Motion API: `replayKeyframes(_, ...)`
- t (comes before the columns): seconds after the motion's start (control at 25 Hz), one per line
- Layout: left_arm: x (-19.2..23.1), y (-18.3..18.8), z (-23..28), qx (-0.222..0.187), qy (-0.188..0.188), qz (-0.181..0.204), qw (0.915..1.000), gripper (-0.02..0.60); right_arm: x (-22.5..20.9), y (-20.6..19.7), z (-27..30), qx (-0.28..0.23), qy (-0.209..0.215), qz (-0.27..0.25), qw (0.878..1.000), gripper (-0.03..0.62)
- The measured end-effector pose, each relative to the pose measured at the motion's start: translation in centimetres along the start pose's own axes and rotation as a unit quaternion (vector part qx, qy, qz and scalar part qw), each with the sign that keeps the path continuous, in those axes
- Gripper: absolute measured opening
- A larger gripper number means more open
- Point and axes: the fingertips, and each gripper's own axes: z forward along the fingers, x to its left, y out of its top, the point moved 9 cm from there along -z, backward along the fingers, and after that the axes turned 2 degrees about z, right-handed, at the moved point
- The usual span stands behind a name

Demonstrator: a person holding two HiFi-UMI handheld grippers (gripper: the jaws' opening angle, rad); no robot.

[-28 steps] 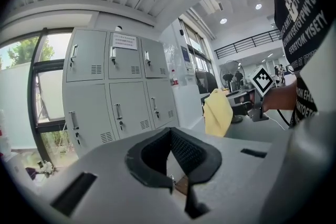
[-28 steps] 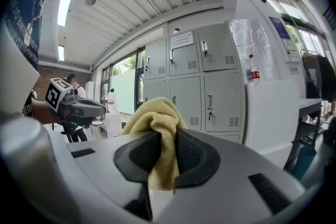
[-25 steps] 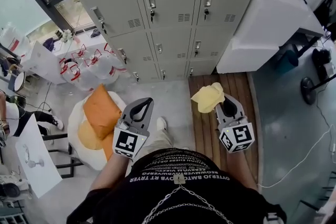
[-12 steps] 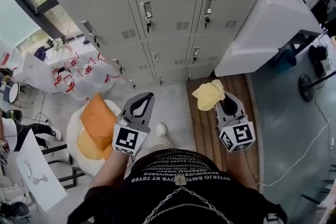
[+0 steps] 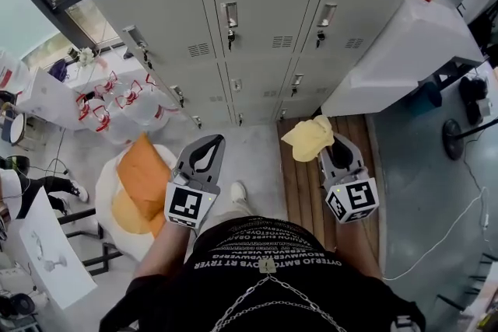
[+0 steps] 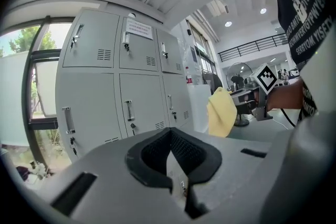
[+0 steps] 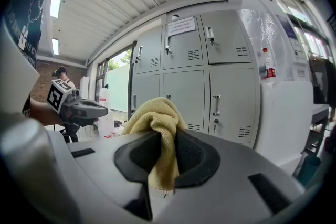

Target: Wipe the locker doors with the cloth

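Pinching yellow cloth (image 5: 308, 139) tight, R gripper (image 5: 334, 155) is hovering before locker doors (image 5: 264, 19), L gripper (image 5: 205, 155) is hovering alongside, jaws together, empty.

Both forearms stretched forward from torso, side by side, apart. Left gripper (image 5: 207, 152): jaws pressed together, nothing between them. Right gripper (image 5: 336, 157): jaws clamped on cloth (image 5: 309, 139), which bunches above tips. Both grippers point forward.
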Motion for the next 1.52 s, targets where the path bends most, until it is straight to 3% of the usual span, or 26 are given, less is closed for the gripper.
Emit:
replayKeyframes(0.28,3.0,-0.7,1.1,0.001,0.004,-0.011,0.9999,0.005,0.6,1.1,3.4,-0.003,0.014,-0.009,1.000,0.060)
replayKeyframes(1.0,12.1,-1.4,5.3,-0.026,-0.033,-0.005,0.9991,0.005,1.9,4.2,11.6,-0.007,-0.020,-0.025,0.999,0.060)
replayKeyframes(1.52,14.2,-2.9,5.7,-0.019,-0.038,-0.010,0.9990,0.005,2.8,3.8,13.6,-0.001,-0.021,-0.014,1.000,0.060)
